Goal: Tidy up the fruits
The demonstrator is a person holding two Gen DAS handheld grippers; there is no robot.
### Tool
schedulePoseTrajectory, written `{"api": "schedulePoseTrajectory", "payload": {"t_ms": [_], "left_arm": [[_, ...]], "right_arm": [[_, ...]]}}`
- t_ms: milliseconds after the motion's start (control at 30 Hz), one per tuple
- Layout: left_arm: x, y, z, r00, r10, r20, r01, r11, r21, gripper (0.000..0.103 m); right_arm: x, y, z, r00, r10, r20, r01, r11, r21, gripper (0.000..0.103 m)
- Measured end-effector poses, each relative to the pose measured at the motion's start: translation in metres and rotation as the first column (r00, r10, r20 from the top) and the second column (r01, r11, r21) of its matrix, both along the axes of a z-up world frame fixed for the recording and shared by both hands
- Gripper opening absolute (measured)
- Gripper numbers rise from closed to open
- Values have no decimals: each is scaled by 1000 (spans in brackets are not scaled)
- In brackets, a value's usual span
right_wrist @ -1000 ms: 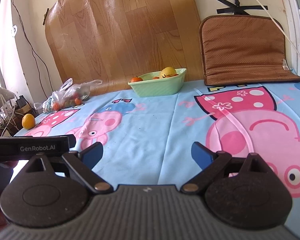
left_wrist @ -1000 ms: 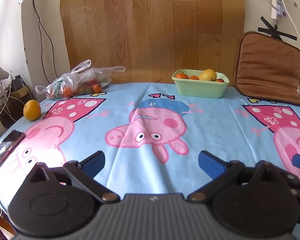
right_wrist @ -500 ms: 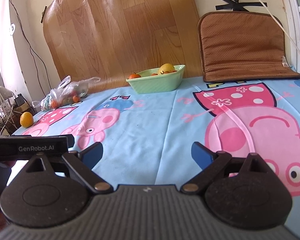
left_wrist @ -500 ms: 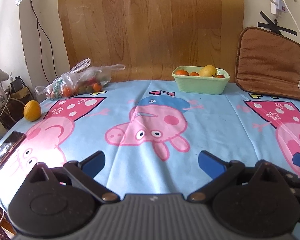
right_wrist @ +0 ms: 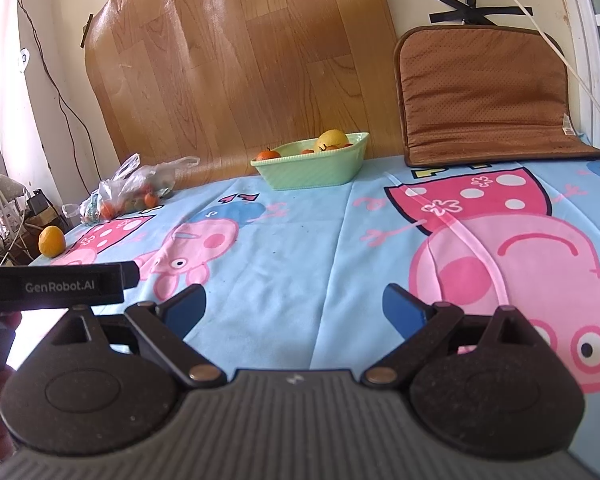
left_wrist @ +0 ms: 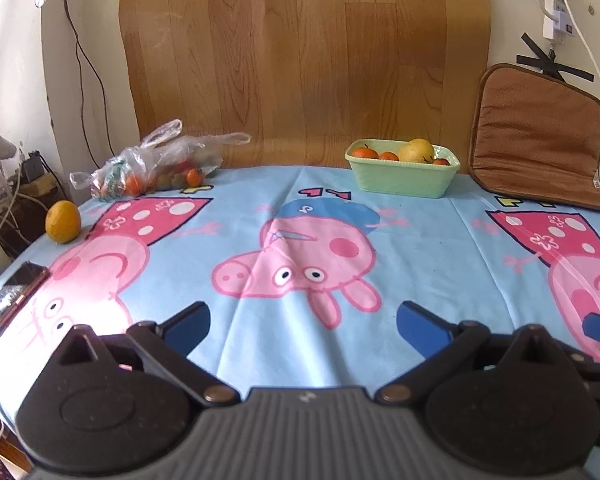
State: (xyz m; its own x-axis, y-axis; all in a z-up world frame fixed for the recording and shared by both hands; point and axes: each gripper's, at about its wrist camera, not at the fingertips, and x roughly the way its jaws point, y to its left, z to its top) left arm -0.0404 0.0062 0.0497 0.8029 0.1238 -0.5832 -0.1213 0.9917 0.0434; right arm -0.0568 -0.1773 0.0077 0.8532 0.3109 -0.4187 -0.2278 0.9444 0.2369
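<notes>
A pale green bowl (left_wrist: 404, 180) at the table's far side holds small oranges and a yellow fruit; it also shows in the right wrist view (right_wrist: 312, 168). A loose orange (left_wrist: 63, 221) lies at the far left edge, also in the right wrist view (right_wrist: 51, 241). A clear plastic bag (left_wrist: 156, 168) with more fruit lies at the back left, also in the right wrist view (right_wrist: 132, 192). My left gripper (left_wrist: 302, 322) is open and empty above the near cloth. My right gripper (right_wrist: 294, 310) is open and empty, to the right of the left one.
The table carries a blue cartoon-pig cloth (left_wrist: 300, 248). A phone (left_wrist: 10, 300) lies at the left edge. A brown cushion (left_wrist: 540, 136) leans at the back right, a wood-grain sheet (left_wrist: 300, 60) against the wall. Cables hang at the left.
Both grippers have tilted slightly, so the bowl and bag sit a little higher in view. Both stay open and empty. No fruit has moved.
</notes>
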Motion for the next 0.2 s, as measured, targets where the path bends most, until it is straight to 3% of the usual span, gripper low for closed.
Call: {"api": "schedulePoseTrajectory", "payload": {"t_ms": [100, 200], "left_arm": [[-2, 3, -3, 1000, -31, -5, 31, 997, -64, 103], [-4, 0, -5, 1000, -25, 6, 25, 999, -39, 103]], "right_arm": [[0, 0, 0, 1000, -1, 6, 1, 1000, -4, 97], [0, 0, -1, 1000, -1, 1, 1, 1000, -4, 97]]}}
